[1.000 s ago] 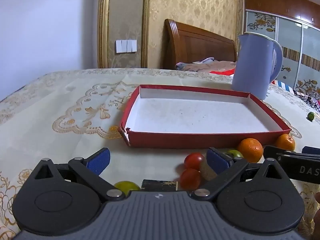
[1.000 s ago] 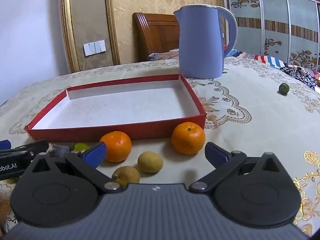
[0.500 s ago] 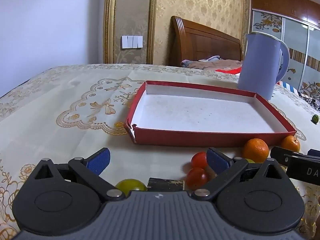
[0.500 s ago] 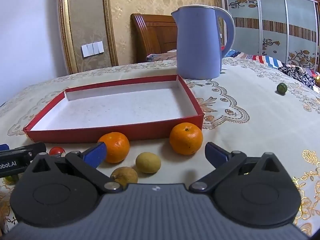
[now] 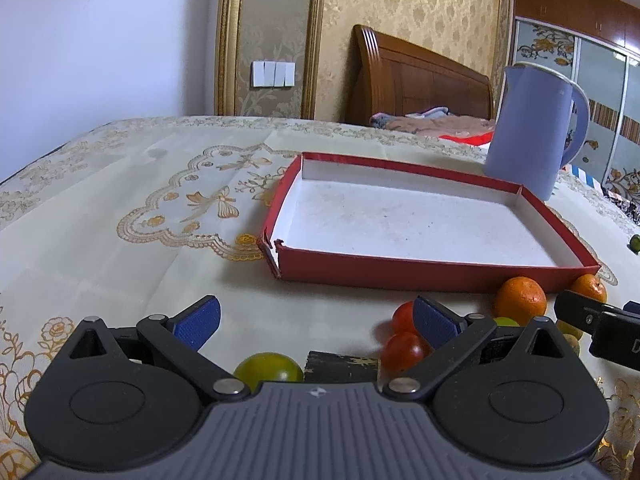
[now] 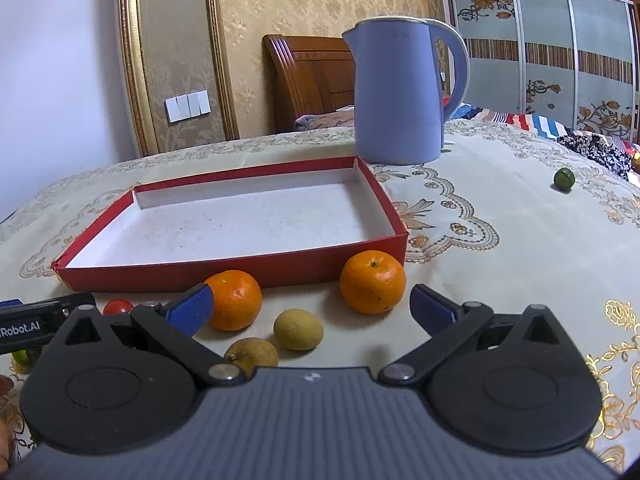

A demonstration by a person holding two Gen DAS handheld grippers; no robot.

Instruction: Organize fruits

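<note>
A shallow red box (image 5: 432,272) (image 6: 240,270) with a white inside lies on the table with nothing in it. In front of it sit two oranges (image 6: 234,300) (image 6: 373,282), two small yellow-brown fruits (image 6: 298,329) (image 6: 252,356), two red cherry tomatoes (image 5: 404,351) (image 5: 402,316) and a green one (image 5: 268,366). My left gripper (image 5: 316,322) is open, low over the table, the tomatoes by its right finger. My right gripper (image 6: 310,306) is open above the yellow-brown fruits, the oranges near its fingertips. Both hold nothing.
A tall blue kettle (image 6: 400,88) (image 5: 532,132) stands behind the box's far right corner. A small green fruit (image 6: 564,179) lies alone far right on the embroidered tablecloth. A dark flat block (image 5: 342,366) lies under the left gripper. A bed headboard stands behind the table.
The left gripper has drifted left and slightly back, so the box and tomatoes sit further right in its view. The right gripper has edged closer to the oranges. Both stay open.
</note>
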